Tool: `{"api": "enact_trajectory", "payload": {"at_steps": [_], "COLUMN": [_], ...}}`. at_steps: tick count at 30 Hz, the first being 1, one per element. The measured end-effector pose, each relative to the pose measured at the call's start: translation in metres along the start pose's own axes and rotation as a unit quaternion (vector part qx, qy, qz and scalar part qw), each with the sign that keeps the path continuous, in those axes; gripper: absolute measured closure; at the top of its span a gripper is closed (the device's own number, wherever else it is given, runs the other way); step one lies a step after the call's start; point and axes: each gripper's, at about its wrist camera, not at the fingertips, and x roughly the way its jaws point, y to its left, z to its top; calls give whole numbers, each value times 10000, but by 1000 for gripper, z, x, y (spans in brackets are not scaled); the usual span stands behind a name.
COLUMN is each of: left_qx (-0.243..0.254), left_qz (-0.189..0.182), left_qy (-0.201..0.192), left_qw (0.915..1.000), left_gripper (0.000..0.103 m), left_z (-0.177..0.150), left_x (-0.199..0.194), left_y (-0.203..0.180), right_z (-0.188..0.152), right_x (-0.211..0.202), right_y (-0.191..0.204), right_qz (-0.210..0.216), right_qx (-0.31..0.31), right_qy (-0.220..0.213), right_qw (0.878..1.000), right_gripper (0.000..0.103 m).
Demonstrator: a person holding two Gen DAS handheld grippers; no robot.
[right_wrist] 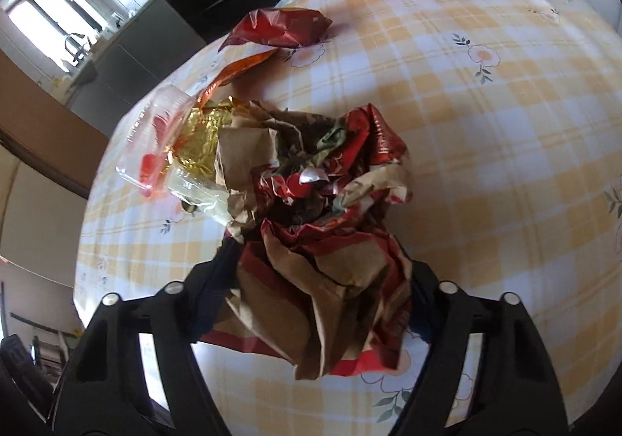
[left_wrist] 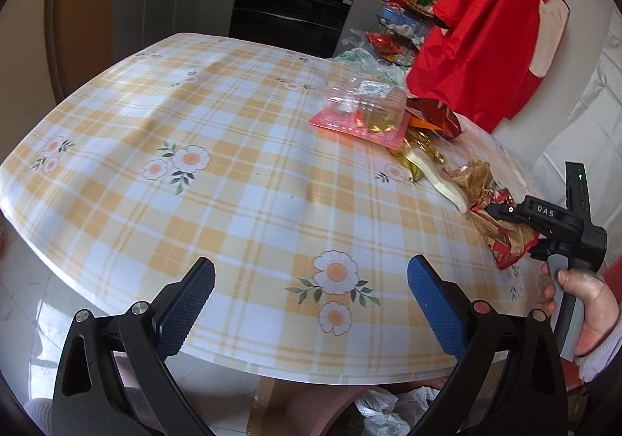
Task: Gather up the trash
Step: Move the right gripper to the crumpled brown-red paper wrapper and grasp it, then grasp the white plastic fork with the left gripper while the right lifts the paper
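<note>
Crumpled brown-red wrapper (right_wrist: 311,241): clasped between right gripper (right_wrist: 318,292) jaws, evidently for removal; left gripper (left_wrist: 311,304): spread wide, empty, held clear over table (left_wrist: 194,203).

The left gripper (left_wrist: 311,280) hangs with jaws spread wide and empty. The right gripper (right_wrist: 322,280), held in a hand (left_wrist: 583,304), tilts downward, its jaws seemingly pressing crumpled wrapping between them.

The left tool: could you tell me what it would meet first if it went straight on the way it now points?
Most likely the bare tablecloth, around the flower print ahead of the open left tool. Nothing lies between its fingers; the trash pile sits off to the right. Depth is uncertain.
</note>
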Motion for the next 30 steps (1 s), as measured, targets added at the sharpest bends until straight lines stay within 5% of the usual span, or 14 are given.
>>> {"api": "enact_trajectory", "payload": {"at_steps": [10,16,22,30], "left_qx": [293,11,-56,105], "left_qz": [-159,-344,-5,1099], "left_qy": [172,344,503,487], "left_qw": [9993,9988,9987,9927], "left_gripper": [6,6,6,6], "left_z": [20,50,65,74], "left_x": [20,61,119,171], "left_y": [-45,-97,-155,-185], "right_z": [-17,-27,-30,-38], "right_x": [-53,-77,-104,-129], "right_y": [-29,-56,-76,-98], "right_qz": [357,230,181,89], "right_qx": [284,402,360,367], "right_qy": [-634,-858,-1146,-1314], "right_qw": [9969,9952,9926,9906], "right_gripper": [34,34,34,34]}}
